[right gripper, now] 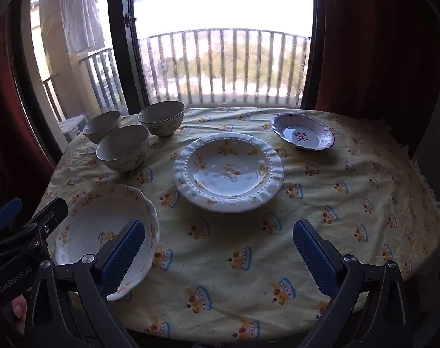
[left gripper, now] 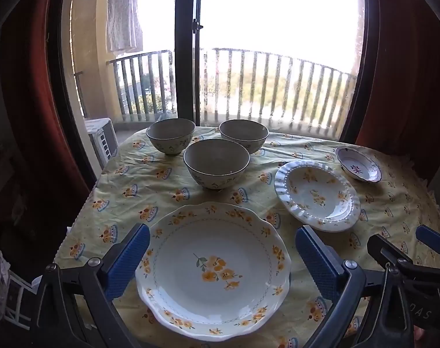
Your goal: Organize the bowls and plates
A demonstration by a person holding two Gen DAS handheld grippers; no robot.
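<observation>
A large scalloped plate with yellow flowers (left gripper: 211, 269) lies at the table's near edge, between the open fingers of my left gripper (left gripper: 220, 261), which hovers above it. It also shows in the right wrist view (right gripper: 104, 232). A ridged white plate (left gripper: 317, 194) (right gripper: 228, 171) lies to its right, and a small blue-rimmed dish (left gripper: 357, 163) (right gripper: 302, 134) farther right. Three bowls (left gripper: 215, 163) (right gripper: 123, 148) stand grouped at the far left. My right gripper (right gripper: 220, 261) is open and empty over bare cloth; it shows at the left view's right edge (left gripper: 408, 255).
The round table has a yellow patterned cloth (right gripper: 350, 203). Behind it are a window with a dark frame (left gripper: 186, 58), a balcony railing (right gripper: 225, 66) and red curtains (right gripper: 373, 43) on both sides. A white crate (left gripper: 102, 139) sits beyond the table's far left.
</observation>
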